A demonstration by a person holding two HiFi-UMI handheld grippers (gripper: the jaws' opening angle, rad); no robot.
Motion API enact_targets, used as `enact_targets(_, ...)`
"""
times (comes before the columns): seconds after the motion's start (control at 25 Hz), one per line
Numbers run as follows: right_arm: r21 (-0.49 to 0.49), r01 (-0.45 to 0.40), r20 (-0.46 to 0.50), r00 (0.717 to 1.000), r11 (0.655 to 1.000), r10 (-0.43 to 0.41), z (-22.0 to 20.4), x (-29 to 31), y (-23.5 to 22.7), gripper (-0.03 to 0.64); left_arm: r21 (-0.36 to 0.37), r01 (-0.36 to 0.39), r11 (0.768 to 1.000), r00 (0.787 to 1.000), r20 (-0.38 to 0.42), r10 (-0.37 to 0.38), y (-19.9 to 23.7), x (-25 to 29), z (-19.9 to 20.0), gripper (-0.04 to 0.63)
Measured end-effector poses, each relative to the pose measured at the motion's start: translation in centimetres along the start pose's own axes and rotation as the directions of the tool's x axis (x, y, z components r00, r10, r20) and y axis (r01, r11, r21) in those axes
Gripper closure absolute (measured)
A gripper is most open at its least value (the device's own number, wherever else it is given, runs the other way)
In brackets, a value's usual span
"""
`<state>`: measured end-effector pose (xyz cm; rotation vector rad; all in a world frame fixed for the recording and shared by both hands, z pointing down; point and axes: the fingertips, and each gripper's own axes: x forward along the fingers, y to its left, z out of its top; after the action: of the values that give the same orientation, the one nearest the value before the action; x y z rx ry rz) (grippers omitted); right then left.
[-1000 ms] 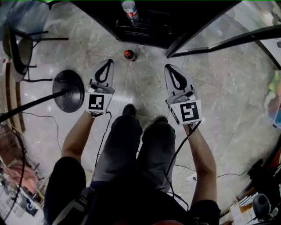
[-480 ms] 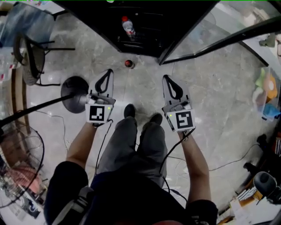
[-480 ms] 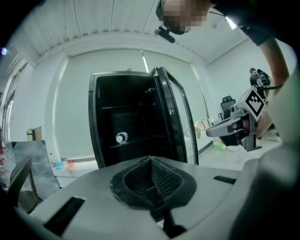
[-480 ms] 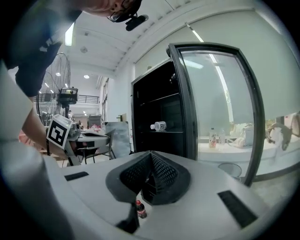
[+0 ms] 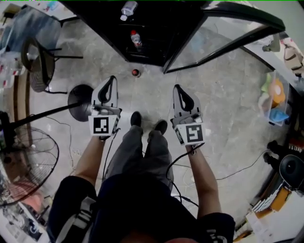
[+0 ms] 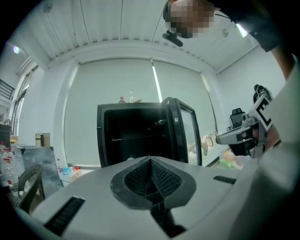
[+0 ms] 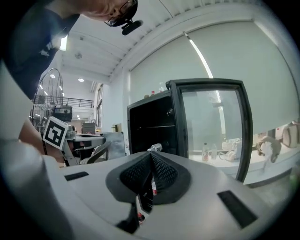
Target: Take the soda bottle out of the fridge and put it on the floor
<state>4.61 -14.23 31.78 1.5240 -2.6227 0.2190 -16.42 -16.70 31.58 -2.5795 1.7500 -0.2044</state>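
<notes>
Ahead of both grippers, on the floor (image 5: 228, 97) just before the open fridge (image 5: 151, 57), a red-capped soda bottle (image 5: 136, 72) stands upright with its long axis vertical. It is apart from both tools and somewhat nearer the left gripper (image 5: 112, 79) than the right gripper (image 5: 176, 87), so the placement is judged complete. Both grippers have their jaws pressed together on nothing and point roughly level at the fridge. Inside it a red-labelled bottle (image 5: 136, 39) sits on a lower shelf, and a clear bottle (image 5: 128, 8) lies higher up, on a shelf or on top not determinable.
</notes>
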Motion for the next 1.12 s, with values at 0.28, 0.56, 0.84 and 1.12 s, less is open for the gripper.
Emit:
enact_targets(0.28, -0.013, 0.040, 0.012, 0.999, 0.999, -0.039, 7.9, -3.9, 0.7, 0.598, -0.020, 0.009, 1.000, 1.000, 0.027, -0.009, -0.9, -2.3, 9.1, 0.572)
enact_targets(0.56, -0.029, 0.077, 0.064, 0.995, 0.997, -0.075, 15.5, -6.7, 2.0, 0.598, -0.019, 0.060, 0.998, 0.996, 0.061, -0.058, -1.7, -4.4, 16.6, 0.572)
enact_targets(0.84, -0.049, 0.132, 0.098, 0.987, 0.990, -0.127, 21.8, -10.0, 1.9, 0.598, -0.045, 0.101, 0.994, 0.991, 0.090, -0.096, -3.2, -6.3, 23.0, 0.572)
enact_targets(1.12, -0.065, 0.185, 0.117, 0.977, 0.981, -0.177, 25.5, -13.4, 2.2, 0.598, -0.043, 0.108, 0.993, 0.989, 0.109, -0.103, -2.9, -8.6, 27.0, 0.572)
